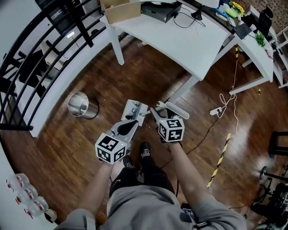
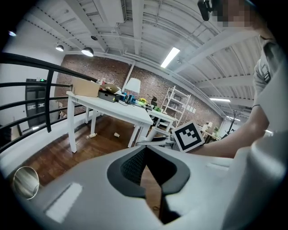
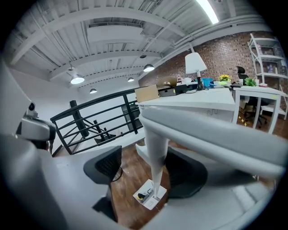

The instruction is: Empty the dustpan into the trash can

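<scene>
Dustpan [image 1: 134, 109]: white, long-handled. Its pan lies flat on the wood floor [image 1: 148, 76] just ahead of my shoes [image 1: 144, 152], with a few dark scraps on it. Its handle [image 3: 157, 148] rises upright from the pan to a crossbar grip at the top.

My right gripper [image 3: 143, 168]: jaws spread wide. The handle's stem stands between them, close to the right-hand pad, and neither pad presses on it.

My left gripper [image 2: 145, 157]: jaw tips brought together with nothing between them, held low just beside the right gripper and above the pan.

Trash can [image 1: 81, 104]: shiny metal, open-topped, upright on the floor to the left of the pan and apart from it.

White table [image 1: 180, 40]: beyond the pan, bearing a cardboard box [image 1: 121, 11].

Black railing [image 1: 27, 67]: along the left edge.

Power strip [image 1: 216, 110]: on the floor to the right, on a white cable.
</scene>
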The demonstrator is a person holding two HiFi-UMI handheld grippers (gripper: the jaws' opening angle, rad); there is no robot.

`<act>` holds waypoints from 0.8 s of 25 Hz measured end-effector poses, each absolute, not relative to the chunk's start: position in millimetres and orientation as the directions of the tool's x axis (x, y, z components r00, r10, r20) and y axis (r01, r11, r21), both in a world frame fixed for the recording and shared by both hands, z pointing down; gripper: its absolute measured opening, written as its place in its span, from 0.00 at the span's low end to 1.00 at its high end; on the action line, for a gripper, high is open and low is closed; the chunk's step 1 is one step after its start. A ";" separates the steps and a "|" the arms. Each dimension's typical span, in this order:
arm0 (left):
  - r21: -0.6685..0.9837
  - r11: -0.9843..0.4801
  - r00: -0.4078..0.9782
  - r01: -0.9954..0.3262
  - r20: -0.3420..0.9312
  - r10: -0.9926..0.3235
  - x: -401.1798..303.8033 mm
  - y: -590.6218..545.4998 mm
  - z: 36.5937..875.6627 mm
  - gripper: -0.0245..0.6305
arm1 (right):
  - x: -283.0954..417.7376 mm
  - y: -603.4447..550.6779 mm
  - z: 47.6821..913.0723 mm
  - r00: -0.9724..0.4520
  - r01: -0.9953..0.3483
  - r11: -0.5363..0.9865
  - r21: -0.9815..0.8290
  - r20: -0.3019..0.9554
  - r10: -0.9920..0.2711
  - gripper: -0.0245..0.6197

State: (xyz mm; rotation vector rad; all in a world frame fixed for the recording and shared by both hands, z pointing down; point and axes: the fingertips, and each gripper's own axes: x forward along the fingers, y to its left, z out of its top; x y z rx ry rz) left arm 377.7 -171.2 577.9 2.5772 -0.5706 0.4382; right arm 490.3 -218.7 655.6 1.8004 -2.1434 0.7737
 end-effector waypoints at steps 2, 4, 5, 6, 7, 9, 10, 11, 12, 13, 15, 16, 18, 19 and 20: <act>0.369 -0.803 0.859 -0.468 0.401 -0.317 373.7 -170.5 579.6 0.04 | 489.9 -224.9 654.6 -0.220 -0.963 0.107 -0.246 0.495 -0.841 0.47; 0.369 -0.797 0.853 -0.478 0.409 -0.322 368.2 -170.3 580.8 0.04 | 491.1 -230.8 653.9 -0.218 -0.964 0.105 -0.246 0.494 -0.842 0.47; 0.369 -0.793 0.850 -0.485 0.413 -0.327 365.1 -170.3 581.3 0.04 | 492.3 -233.7 653.8 -0.215 -0.964 0.101 -0.246 0.495 -0.842 0.46; 0.370 -0.789 0.846 -0.491 0.416 -0.332 362.2 -170.4 581.7 0.04 | 493.7 -236.8 653.6 -0.212 -0.965 0.098 -0.245 0.497 -0.841 0.45; 0.370 -0.785 0.843 -0.497 0.419 -0.337 359.7 -170.7 581.9 0.04 | 495.2 -240.4 653.2 -0.209 -0.965 0.095 -0.243 0.499 -0.841 0.44; 0.370 -0.778 0.838 -0.507 0.422 -0.346 355.9 -172.1 582.0 0.04 | 497.9 -249.1 652.4 -0.203 -0.967 0.092 -0.236 0.503 -0.840 0.41; 0.369 -0.775 0.835 -0.512 0.424 -0.350 354.5 -172.9 582.2 0.04 | 499.2 -253.6 652.0 -0.199 -0.968 0.090 -0.232 0.503 -0.841 0.41; 0.370 -0.772 0.833 -0.517 0.425 -0.355 353.2 -173.5 582.4 0.04 | 500.8 -257.8 651.8 -0.192 -0.970 0.085 -0.229 0.502 -0.843 0.41; 0.370 -0.768 0.830 -0.523 0.426 -0.360 351.7 -174.0 582.6 0.04 | 502.5 -261.7 651.7 -0.182 -0.971 0.076 -0.226 0.502 -0.846 0.41; 0.370 -0.764 0.827 -0.528 0.427 -0.365 349.9 -174.5 582.6 0.04 | 504.2 -265.2 651.7 -0.170 -0.973 0.062 -0.224 0.501 -0.849 0.41; 0.369 -0.756 0.820 -0.540 0.430 -0.376 345.2 -175.6 582.1 0.04 | 507.2 -270.9 652.2 -0.140 -0.976 0.033 -0.216 0.500 -0.854 0.41; 0.368 -0.752 0.817 -0.547 0.432 -0.383 342.8 -176.4 581.8 0.04 | 508.3 -273.2 652.4 -0.129 -0.978 0.025 -0.209 0.500 -0.856 0.39; 0.365 -0.744 0.810 -0.559 0.433 -0.396 338.3 -178.4 581.1 0.04 | 509.8 -276.3 652.2 -0.120 -0.981 0.025 -0.194 0.498 -0.859 0.34; 0.364 -0.740 0.806 -0.566 0.433 -0.403 335.9 -179.3 581.0 0.04 | 510.2 -276.8 652.0 -0.122 -0.981 0.030 -0.190 0.495 -0.860 0.34; 0.363 -0.736 0.802 -0.572 0.435 -0.409 333.4 -180.0 581.2 0.04 | 510.7 -276.8 651.9 -0.126 -0.981 0.036 -0.189 0.493 -0.861 0.34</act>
